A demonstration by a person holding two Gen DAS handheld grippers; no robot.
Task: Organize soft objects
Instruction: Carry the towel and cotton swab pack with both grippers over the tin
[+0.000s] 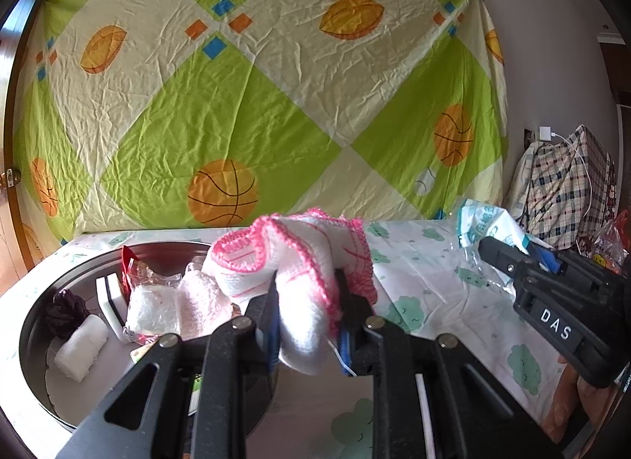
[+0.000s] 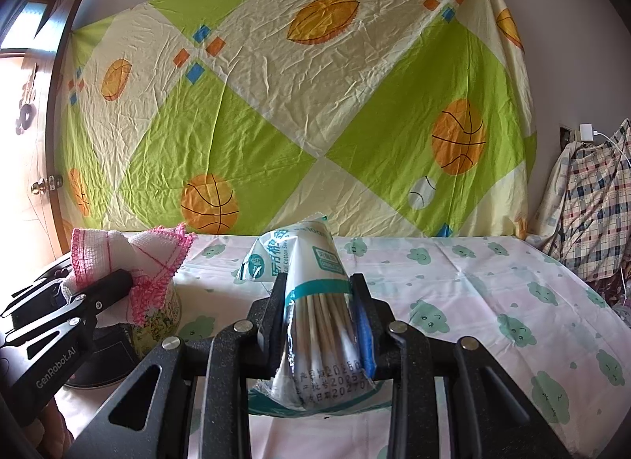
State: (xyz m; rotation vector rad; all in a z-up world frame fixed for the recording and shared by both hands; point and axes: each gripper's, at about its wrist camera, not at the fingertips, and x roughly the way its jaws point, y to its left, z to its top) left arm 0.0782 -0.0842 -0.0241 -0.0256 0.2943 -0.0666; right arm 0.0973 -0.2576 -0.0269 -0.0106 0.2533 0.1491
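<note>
Your left claw [image 1: 305,289] was clamped tight on a white knitted cloth with a pink crocheted edge [image 1: 299,261], the fabric bunched and bulging above and below the fingers. You held it raised over the near rim of a round metal basin [image 1: 39,364] that sat on the desk [image 1: 434,261], which wore a white cover printed with green clouds. In the basin lay a small white rolled towel [image 1: 81,348], a dark purple knotted ball [image 1: 65,307], a black-and-white sponge block [image 1: 110,303] standing on edge, and a fluffy white bundle in clear plastic wrap [image 1: 155,309]; a pale pink towel [image 1: 201,301] was pressed against that bundle.

Your right claw [image 2: 317,293] was partly closed around a clear plastic packet of cotton swabs with white and teal printing [image 2: 311,301], the pads squeezing both sides, the wooden sticks showing through the film. The packet pointed forward and up, held off the desk. From that side, the cloth in your left claw sat just in front of a floral-patterned tin [image 2: 161,321].

Behind everything hung a wrinkled green-and-cream sheet with orange basketballs [image 2: 276,103], and a plaid bag [image 2: 591,198] slumped at the far right.
</note>
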